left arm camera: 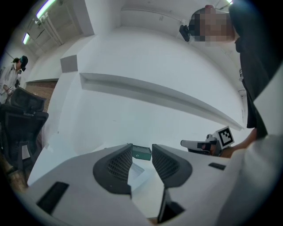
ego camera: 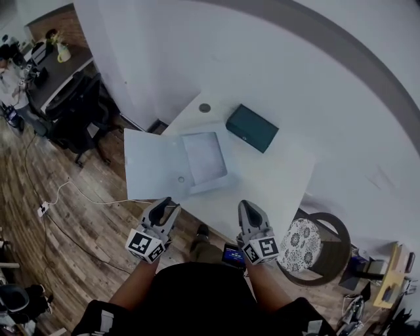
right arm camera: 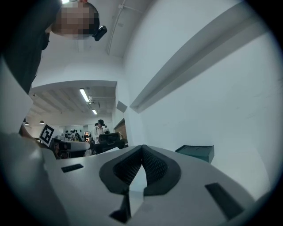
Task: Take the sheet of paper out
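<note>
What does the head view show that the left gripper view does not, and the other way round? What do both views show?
Only the head view: the sheet lying in the open folder, a round disc on the table, and a patterned stool.
Only the left gripper view: a ceiling light, and the ridged pads of the left gripper, apart with nothing gripped.
Both: the teal box and the right gripper.

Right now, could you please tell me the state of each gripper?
Left gripper: open, nothing between its jaws.
Right gripper: closed, jaw tips together, holding nothing.
</note>
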`<state>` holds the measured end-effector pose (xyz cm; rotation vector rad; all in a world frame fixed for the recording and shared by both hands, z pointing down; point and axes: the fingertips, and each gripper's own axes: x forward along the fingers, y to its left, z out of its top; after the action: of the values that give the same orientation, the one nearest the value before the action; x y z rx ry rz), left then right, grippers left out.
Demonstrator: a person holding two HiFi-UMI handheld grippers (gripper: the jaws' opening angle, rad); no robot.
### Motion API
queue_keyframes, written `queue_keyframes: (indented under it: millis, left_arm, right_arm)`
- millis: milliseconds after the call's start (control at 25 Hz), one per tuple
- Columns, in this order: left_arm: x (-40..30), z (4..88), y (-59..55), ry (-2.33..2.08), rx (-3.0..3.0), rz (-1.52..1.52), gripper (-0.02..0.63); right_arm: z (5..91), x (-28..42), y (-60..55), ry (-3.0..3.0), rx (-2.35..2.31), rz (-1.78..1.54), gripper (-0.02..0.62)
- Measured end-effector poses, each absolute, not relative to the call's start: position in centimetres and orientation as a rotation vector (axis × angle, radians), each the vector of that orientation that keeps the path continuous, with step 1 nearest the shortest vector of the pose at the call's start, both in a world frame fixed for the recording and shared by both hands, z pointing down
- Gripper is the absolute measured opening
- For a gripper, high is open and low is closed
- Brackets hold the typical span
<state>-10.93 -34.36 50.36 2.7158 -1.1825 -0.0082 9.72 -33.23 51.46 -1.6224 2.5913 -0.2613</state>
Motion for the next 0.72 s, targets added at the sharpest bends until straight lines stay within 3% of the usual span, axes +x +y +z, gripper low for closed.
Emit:
queue_keyframes:
  millis: [720]
  left_arm:
    - [-9.1, 57.2, -49.7, -0.985, 2.33, 0.053, 0.121]
  right_arm:
    - [54.2, 11.0, -45.5, 2.671, -1.55, -0.347, 0.011]
